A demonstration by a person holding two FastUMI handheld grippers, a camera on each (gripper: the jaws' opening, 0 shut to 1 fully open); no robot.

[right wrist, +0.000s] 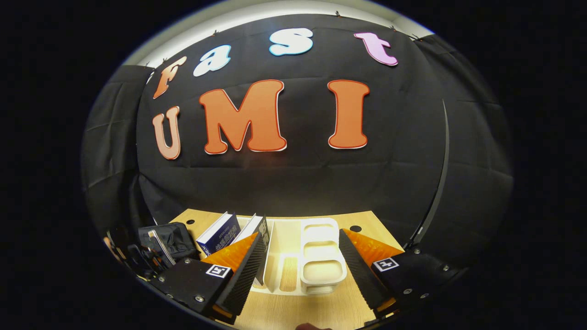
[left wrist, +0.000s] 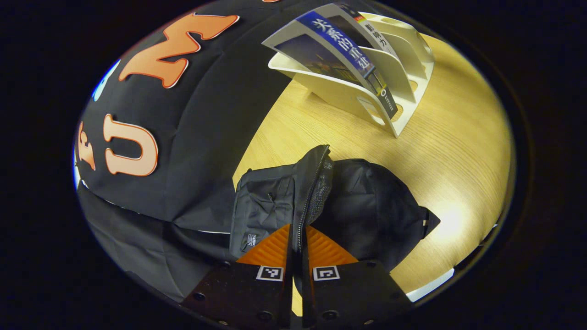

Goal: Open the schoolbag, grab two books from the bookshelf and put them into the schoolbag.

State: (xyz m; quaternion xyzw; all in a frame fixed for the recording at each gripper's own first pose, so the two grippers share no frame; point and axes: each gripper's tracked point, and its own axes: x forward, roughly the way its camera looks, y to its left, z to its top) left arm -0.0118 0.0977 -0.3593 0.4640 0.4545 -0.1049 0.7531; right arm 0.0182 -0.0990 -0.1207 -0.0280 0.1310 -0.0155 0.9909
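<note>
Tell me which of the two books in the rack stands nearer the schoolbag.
The blue-covered book: in the right gripper view it leans in the white rack on the side toward the black schoolbag; the other book stands one slot farther away.

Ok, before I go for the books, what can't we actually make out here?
- Left gripper view: inside of the black fabric schoolbag, hidden by its raised zipper flap.
- Left gripper view: left claw closed on that flap; the pinch itself is hidden.
- Right gripper view: bag small at the edge; blue-spined books partly behind the right claw.

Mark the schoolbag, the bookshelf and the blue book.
schoolbag (left wrist: 367,206), left gripper view, its black side panel
bookshelf (left wrist: 403,68), left gripper view, a white divider
blue book (left wrist: 341,46), left gripper view, its spine
</note>
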